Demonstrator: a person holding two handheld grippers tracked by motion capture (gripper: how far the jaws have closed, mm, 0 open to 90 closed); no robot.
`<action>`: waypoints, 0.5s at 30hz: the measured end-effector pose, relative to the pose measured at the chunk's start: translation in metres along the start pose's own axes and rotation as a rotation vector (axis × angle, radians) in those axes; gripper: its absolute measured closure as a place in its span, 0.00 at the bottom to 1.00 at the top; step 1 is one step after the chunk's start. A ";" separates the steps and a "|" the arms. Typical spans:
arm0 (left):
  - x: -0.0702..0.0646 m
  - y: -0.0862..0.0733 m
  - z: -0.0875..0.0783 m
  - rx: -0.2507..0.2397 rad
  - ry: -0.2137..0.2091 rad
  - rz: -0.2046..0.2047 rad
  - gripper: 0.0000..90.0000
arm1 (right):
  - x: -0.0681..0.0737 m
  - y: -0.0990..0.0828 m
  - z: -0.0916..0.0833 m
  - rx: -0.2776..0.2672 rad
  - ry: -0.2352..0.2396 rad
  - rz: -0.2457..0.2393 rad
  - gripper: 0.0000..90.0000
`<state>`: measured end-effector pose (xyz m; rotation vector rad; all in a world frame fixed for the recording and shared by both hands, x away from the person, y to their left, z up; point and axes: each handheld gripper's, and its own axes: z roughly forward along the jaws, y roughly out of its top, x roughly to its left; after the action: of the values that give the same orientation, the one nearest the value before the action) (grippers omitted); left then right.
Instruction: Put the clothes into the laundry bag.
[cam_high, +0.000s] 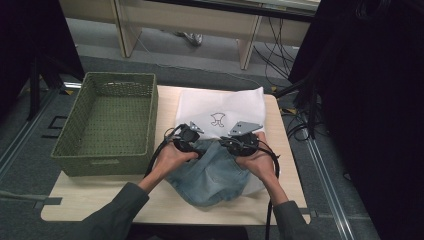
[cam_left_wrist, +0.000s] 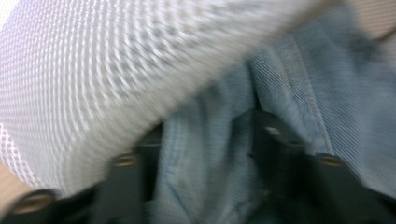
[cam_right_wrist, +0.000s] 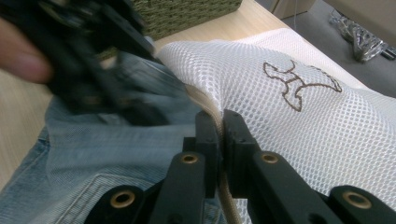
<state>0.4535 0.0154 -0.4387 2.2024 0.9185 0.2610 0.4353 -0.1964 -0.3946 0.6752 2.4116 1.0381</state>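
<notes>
Denim jeans (cam_high: 212, 175) lay at lower centre of the high view, their top end at the mouth of a white mesh bag (cam_high: 220, 107). The right gripper (cam_right_wrist: 219, 123) was clamped on the bag's rim. The left gripper (cam_left_wrist: 205, 135) had denim between its parted jaws; whether it gripped, I cannot tell. By my judgement bagging had barely begun; the green basket (cam_high: 75, 145) sat empty at left.

White mesh bag (cam_high: 227, 107) w/ brown logo (cam_high: 218, 119); blue jeans (cam_high: 210, 175); green basket (cam_high: 107, 150).
</notes>
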 end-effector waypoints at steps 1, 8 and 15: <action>-0.001 -0.002 -0.007 0.001 -0.012 -0.004 0.43 | -0.001 -0.001 0.000 -0.005 0.003 -0.004 0.96; 0.002 -0.028 -0.042 0.019 0.054 0.040 0.21 | -0.001 -0.003 0.000 0.009 0.001 0.016 0.96; 0.009 -0.046 -0.022 0.102 0.032 0.032 0.24 | 0.001 -0.002 0.003 0.013 0.017 0.012 0.96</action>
<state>0.4255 0.0557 -0.4558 2.3139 0.9336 0.2703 0.4358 -0.1955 -0.3980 0.6885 2.4332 1.0378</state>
